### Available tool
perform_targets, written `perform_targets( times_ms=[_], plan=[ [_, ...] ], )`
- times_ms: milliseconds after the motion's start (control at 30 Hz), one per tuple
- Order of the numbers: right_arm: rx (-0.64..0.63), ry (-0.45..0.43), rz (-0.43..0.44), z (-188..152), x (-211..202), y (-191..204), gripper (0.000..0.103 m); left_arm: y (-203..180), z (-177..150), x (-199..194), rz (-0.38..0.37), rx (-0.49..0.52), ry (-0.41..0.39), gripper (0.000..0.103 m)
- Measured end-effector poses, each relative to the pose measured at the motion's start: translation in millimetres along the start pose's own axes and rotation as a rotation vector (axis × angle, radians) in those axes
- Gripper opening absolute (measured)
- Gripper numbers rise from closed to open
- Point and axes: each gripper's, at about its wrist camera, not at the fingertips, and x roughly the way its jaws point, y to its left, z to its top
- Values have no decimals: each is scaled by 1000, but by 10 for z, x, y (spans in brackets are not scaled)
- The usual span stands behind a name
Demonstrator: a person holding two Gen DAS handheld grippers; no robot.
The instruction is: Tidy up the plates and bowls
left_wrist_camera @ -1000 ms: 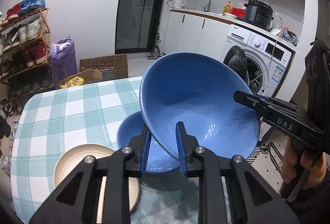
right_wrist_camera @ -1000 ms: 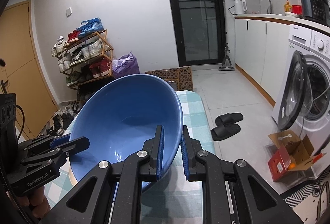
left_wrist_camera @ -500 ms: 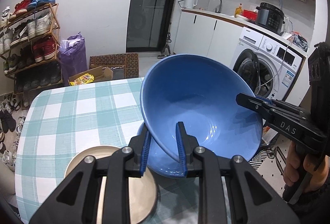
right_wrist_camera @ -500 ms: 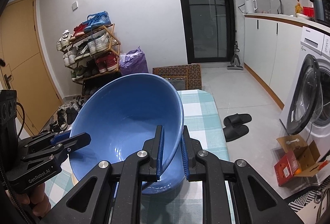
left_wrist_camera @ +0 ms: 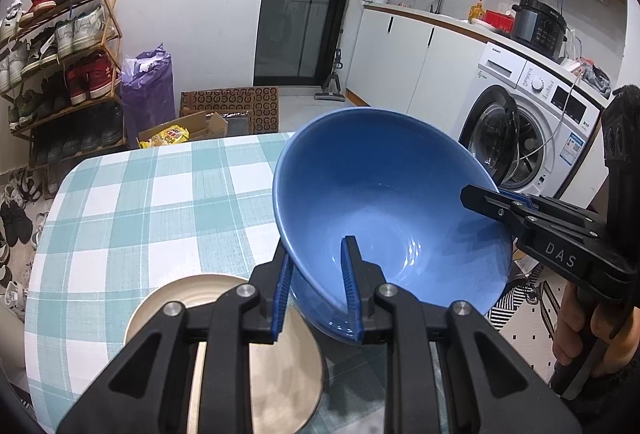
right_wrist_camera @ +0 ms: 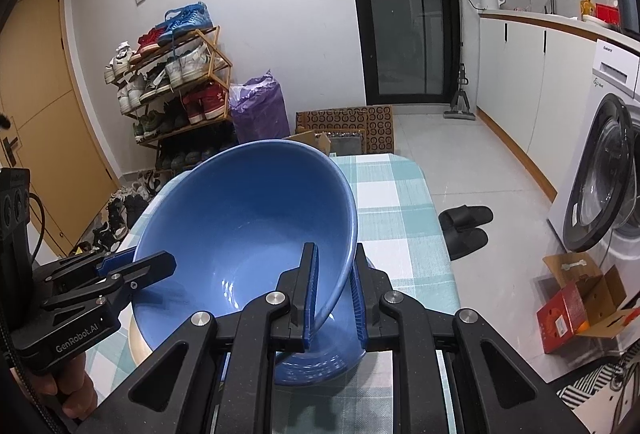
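A large blue bowl (left_wrist_camera: 384, 202) (right_wrist_camera: 248, 234) hangs tilted just above the checked table (left_wrist_camera: 140, 214). My left gripper (left_wrist_camera: 316, 274) is shut on its near-left rim, one finger inside and one outside. On the opposite rim my right gripper (right_wrist_camera: 334, 274) is shut the same way; it also shows in the left wrist view (left_wrist_camera: 492, 200). The left gripper (right_wrist_camera: 140, 266) shows at the left of the right wrist view. Under the held bowl sits a second blue bowl (right_wrist_camera: 320, 366), mostly hidden. A beige plate (left_wrist_camera: 280, 374) (right_wrist_camera: 140, 346) lies on the cloth beside it.
The table's right edge (right_wrist_camera: 436, 226) drops to the floor, where black slippers (right_wrist_camera: 464, 226) and an open cardboard box (right_wrist_camera: 576, 302) lie. A washing machine (left_wrist_camera: 516, 138) stands with its door open. A shoe rack (left_wrist_camera: 60, 66) and a purple bag (left_wrist_camera: 148, 86) are beyond the table.
Both grippers have lowered the blue bowl together toward the second bowl, which is now almost covered. The plate sits closer under my left gripper. Neither grip has changed.
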Motion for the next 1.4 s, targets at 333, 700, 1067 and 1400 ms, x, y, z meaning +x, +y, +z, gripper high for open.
perform_targets(
  times_ms=[333,700,1067,1400],
  plan=[
    [2,61,-21,-105,324,1,16,55,-54,242,9,-7,45,22],
    [12,99,-29,-198,519,-44,16,69,-121,416,20,3,76,22],
    [0,128,-65,-310,633,-82,17,44,-207,576,33,26,111,22],
    [-30,137,-102,-378,680,-41,17,28,-268,673,56,47,129,22]
  ],
)
